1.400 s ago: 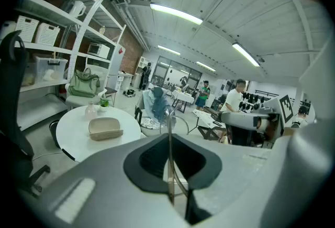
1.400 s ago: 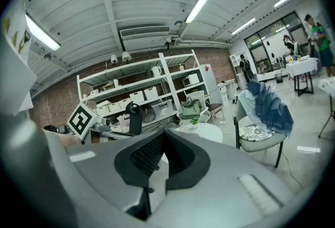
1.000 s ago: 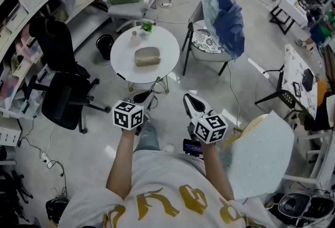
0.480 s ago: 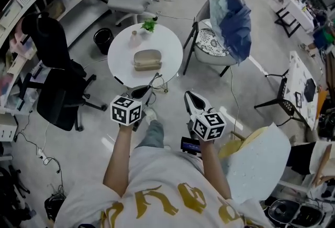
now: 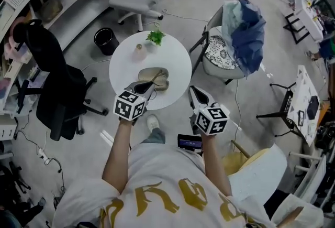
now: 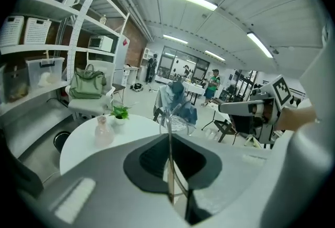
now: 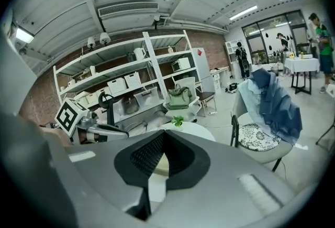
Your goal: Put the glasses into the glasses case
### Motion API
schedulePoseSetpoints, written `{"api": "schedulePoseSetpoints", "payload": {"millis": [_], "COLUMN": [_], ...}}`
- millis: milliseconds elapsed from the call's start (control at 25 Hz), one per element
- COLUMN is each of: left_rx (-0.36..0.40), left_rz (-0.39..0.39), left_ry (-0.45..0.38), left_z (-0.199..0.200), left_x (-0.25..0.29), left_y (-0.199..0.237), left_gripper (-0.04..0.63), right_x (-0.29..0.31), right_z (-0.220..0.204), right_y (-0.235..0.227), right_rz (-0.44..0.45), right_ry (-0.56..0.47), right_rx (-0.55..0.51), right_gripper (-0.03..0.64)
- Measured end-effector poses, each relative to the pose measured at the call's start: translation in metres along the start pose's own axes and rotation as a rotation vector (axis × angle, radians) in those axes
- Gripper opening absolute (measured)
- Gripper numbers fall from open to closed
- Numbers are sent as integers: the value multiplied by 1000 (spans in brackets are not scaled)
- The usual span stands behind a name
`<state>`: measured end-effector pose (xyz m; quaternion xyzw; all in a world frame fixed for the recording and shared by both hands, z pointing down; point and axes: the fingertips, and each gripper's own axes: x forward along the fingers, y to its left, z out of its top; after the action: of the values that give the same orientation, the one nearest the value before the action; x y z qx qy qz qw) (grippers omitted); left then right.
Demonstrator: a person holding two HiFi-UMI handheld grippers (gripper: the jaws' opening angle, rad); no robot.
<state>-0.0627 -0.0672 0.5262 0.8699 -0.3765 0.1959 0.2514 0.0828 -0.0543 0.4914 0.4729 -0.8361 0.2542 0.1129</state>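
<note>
A beige glasses case (image 5: 157,74) lies on the round white table (image 5: 172,59), near its front edge. My left gripper (image 5: 147,87) hangs just short of the case, shut on the thin-framed glasses (image 6: 174,118). One temple is pinched between its jaws and the lenses stick out ahead. My right gripper (image 5: 193,91) is beside the table's near right edge, shut with nothing in it. Between its jaws, the right gripper view shows a patch of the beige case (image 7: 158,163). I cannot tell whether the case's lid is open.
A small potted plant (image 5: 155,38) and a small pinkish bottle (image 5: 139,51) stand at the table's far side. A black office chair (image 5: 49,85) is at the left. A chair draped with blue cloth (image 5: 241,28) is at the right, and a black bin (image 5: 104,40) sits on the floor.
The person has walked up to the table. Both grippers, earlier over the floor short of it, are now at its near edge, with the left one and the glasses at the case.
</note>
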Motion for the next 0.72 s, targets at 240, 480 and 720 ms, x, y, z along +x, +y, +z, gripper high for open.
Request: {"api": "schedulePoseSetpoints", "payload": {"millis": [240, 480, 720], "left_rx": [7, 35, 15], "left_rz": [-32, -79, -77], "left_ry": [38, 32, 41], "left_z": [10, 31, 34], "left_x": [21, 43, 58], "left_y": [35, 38, 44], "left_gripper": [15, 15, 15], "right_x": [48, 67, 92], "right_z": [37, 58, 45], "right_y": [-2, -19, -32], "right_rz": [-1, -2, 36], "right_ry": [-20, -40, 22], "right_rx": [6, 29, 18], "right_gripper": [26, 26, 26]}}
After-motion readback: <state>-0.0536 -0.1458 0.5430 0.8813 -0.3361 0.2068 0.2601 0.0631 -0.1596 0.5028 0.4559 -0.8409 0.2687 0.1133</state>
